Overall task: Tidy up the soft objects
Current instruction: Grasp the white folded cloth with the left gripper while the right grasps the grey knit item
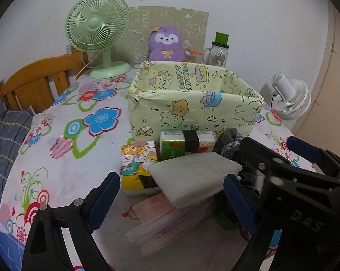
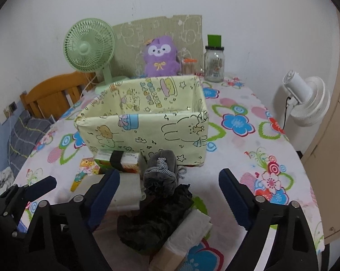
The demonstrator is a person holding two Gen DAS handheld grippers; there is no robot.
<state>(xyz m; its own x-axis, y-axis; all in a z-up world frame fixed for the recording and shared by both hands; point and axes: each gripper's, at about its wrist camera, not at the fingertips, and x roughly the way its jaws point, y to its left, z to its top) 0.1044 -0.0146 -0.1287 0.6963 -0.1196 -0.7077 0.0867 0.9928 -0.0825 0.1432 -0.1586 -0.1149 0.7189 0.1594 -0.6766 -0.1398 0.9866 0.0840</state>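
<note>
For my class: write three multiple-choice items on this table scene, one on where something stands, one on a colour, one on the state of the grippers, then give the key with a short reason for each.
1. Where is the purple plush toy?
A. inside the yellow box
B. behind the yellow box, by the wall
C. on the white fan

2. What colour is the desk fan standing on the table?
A. light green
B. red
C. black

3. How do the left gripper and the right gripper stand?
A. both shut on tissue packs
B. one open, one shut
C. both open, holding nothing

Key: B, the plush sits past the far wall of the yellow box; A, its cage and base are light green; C, each pair of fingers is spread wide with nothing clamped between them.
</note>
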